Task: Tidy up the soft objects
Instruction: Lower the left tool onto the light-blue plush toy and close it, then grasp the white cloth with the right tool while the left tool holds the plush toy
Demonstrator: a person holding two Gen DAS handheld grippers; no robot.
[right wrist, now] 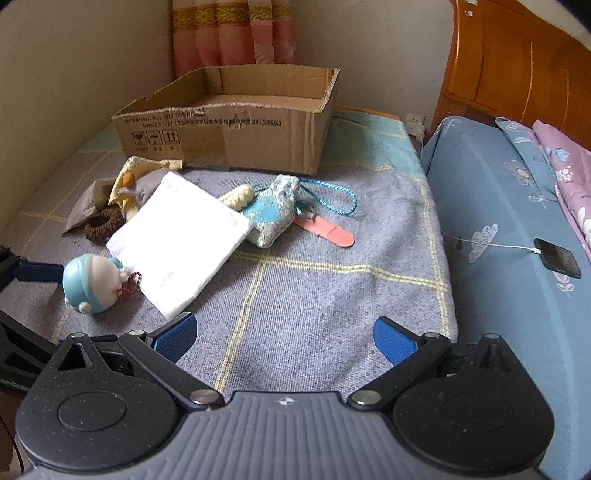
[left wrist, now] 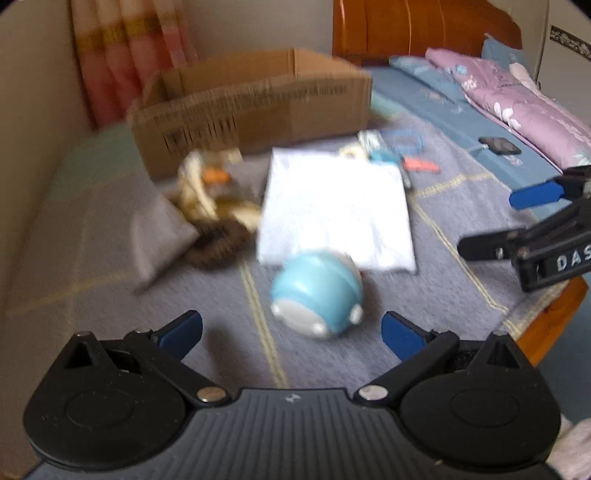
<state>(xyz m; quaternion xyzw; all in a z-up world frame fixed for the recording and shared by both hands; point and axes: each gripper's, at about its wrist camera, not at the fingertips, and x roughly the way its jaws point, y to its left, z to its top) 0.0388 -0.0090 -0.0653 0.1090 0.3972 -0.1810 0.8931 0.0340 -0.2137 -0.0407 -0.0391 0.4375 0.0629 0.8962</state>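
Observation:
A blue and white round plush toy (left wrist: 317,291) lies on the grey checked blanket just ahead of my open, empty left gripper (left wrist: 291,332); it also shows in the right wrist view (right wrist: 92,282). Behind it lies a folded white cloth (left wrist: 336,210) (right wrist: 181,240). A brown scrunchie (right wrist: 105,223), a yellow cloth (right wrist: 129,177), a blue patterned pouch (right wrist: 275,212) and a cream knitted piece (right wrist: 240,195) lie around it. An open cardboard box (right wrist: 236,125) stands behind. My right gripper (right wrist: 284,338) is open and empty over bare blanket.
A blue cord (right wrist: 332,195) and a pink strip (right wrist: 325,230) lie right of the pouch. A phone on a cable (right wrist: 557,258) rests on the blue bedding at right. A wooden headboard (right wrist: 517,62), a wall and a curtain (right wrist: 236,33) border the area.

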